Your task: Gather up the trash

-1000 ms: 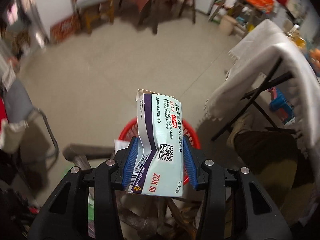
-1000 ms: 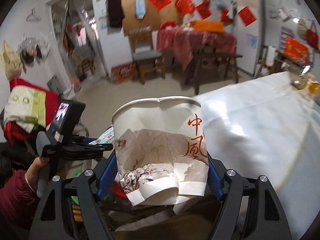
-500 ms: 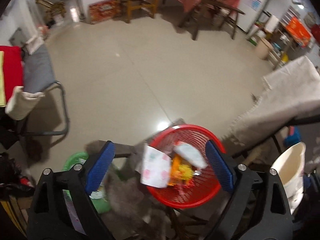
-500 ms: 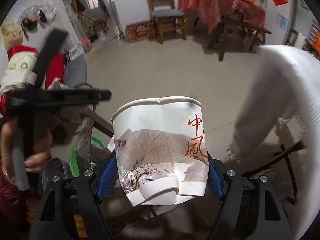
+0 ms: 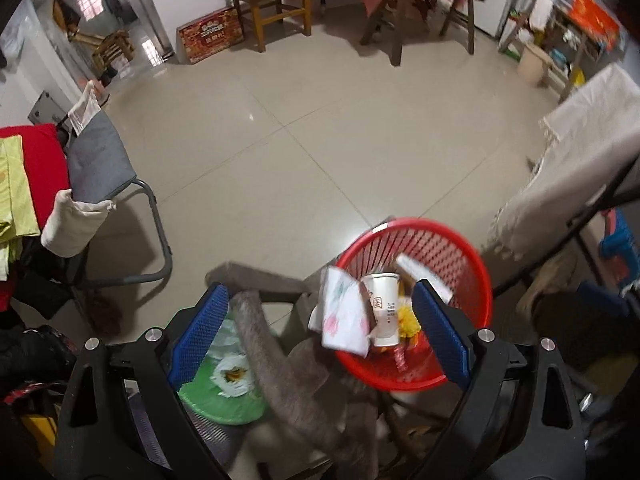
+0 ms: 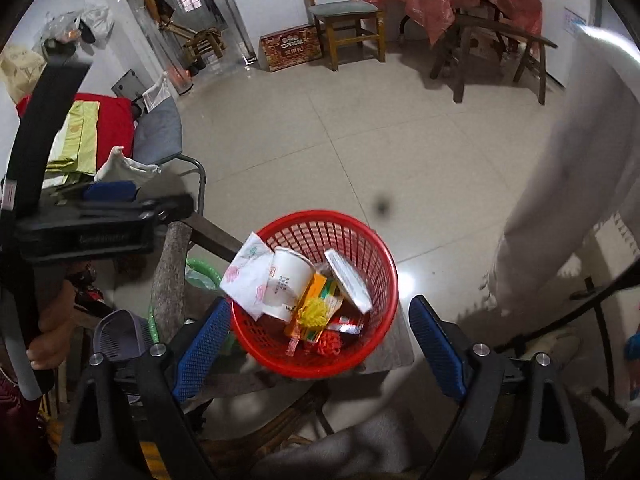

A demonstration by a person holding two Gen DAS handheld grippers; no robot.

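Both of our loads have left the jaws since a second ago: the medicine box (image 6: 347,280) that the left gripper (image 5: 320,330) clamped and the paper cup (image 6: 287,283) that the right gripper (image 6: 322,350) carried now lie inside the red basket (image 6: 376,252). Each pair of jaws has just been opening, and nothing sits between the blue pads of either one; both stand wide.

Taking the basket as our landmark and going left to right in the right wrist view: far to its left we see our left hand (image 6: 48,332) wrapped round the grey handle of the left gripper, whose black body reaches toward the basket at about rim height. A grey cloth (image 6: 170,276) hangs between that gripper and the basket, with a green basin (image 6: 200,270) partly hidden just behind it. A flower-printed paper napkin (image 6: 248,276) is draped over the basket's left rim. Just inside lies the cup, tilted with its mouth up and to the left, touching the napkin. Right of the cup is an orange packet (image 6: 320,292) with a yellow pom-pom (image 6: 314,312) on it, and the white box leans against the basket's right wall. Well to the right of the basket a white tablecloth (image 6: 568,184) hangs down.

We hold both grippers above the basket, pointing steeply down; the left one's right pad (image 5: 440,336) overlaps the basket's rim in its own view.
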